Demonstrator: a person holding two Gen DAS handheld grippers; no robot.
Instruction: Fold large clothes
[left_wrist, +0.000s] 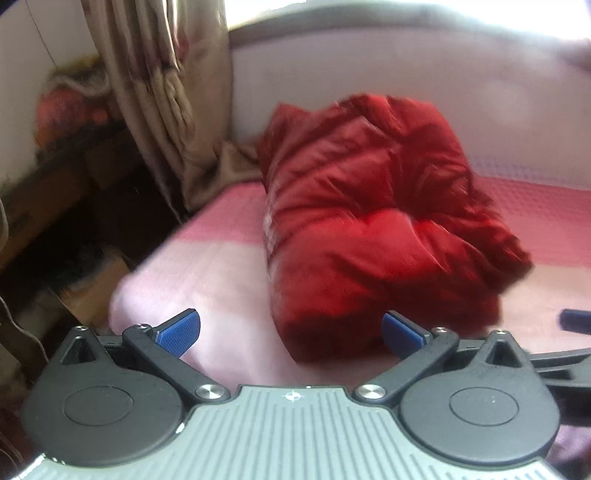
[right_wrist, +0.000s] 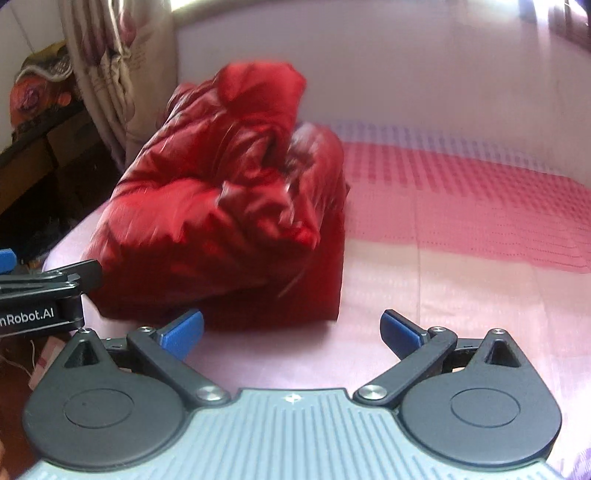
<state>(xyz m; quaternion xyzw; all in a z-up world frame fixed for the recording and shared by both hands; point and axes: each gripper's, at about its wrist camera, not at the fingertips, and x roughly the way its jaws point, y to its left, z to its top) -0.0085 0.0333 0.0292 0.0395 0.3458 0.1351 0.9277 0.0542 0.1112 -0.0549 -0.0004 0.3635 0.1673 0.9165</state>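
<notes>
Left wrist view: left gripper (left_wrist: 291, 332) spread wide, holding nothing, just short of the red jacket (left_wrist: 373, 225), which sits bundled on the pink bedspread (left_wrist: 207, 266) near the bed's left edge, curtain (left_wrist: 166, 85) behind. Likely released to settle.

Right wrist view: right gripper (right_wrist: 291, 330) likewise spread and empty. Only here: the bundle's squared near-right corner, bare bedspread to the right.

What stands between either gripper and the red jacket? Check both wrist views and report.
Nothing visible does. The left gripper is open with the red jacket directly ahead on the pink bedspread. The right gripper is open too, with only bare bedspread before the jacket, which lies ahead and left.
</notes>
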